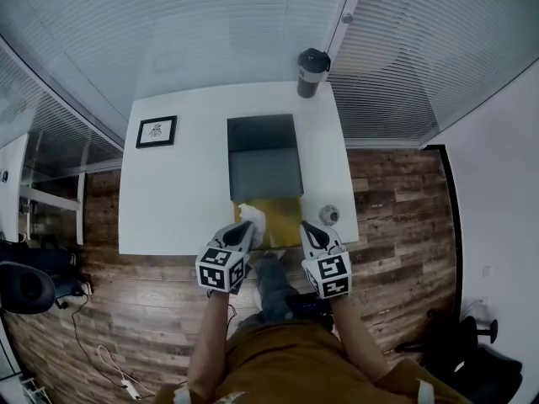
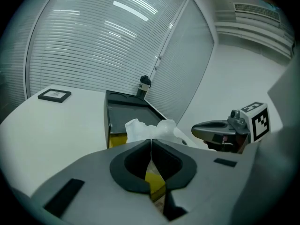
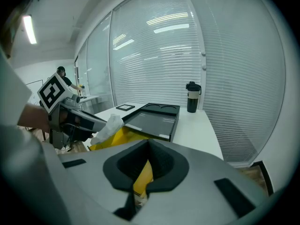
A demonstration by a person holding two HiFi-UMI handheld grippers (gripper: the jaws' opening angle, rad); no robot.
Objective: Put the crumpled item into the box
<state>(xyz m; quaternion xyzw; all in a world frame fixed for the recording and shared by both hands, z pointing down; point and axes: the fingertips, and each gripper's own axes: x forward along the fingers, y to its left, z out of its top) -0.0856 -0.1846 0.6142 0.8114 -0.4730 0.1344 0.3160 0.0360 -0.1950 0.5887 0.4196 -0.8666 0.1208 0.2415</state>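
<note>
Both jaw pairs are closed. My left gripper [image 2: 151, 142] pinches the crumpled paper [image 2: 149, 128] above the near end of the yellow box [image 1: 286, 215]. My right gripper [image 3: 148, 144] sits shut at the box's rim. I should move the paper inside the walls before parting the jaws.

Two grippers are counted: left gripper [image 1: 242, 231] and right gripper [image 1: 308, 230]. One table [image 1: 177, 200], one box [image 1: 264, 171], one crumpled item [image 1: 252, 216], one framed picture [image 1: 157, 131], one lidded tumbler [image 1: 312, 72] and one small round object [image 1: 328, 215] are recorded. One office chair [image 1: 24, 286] is noted
</note>
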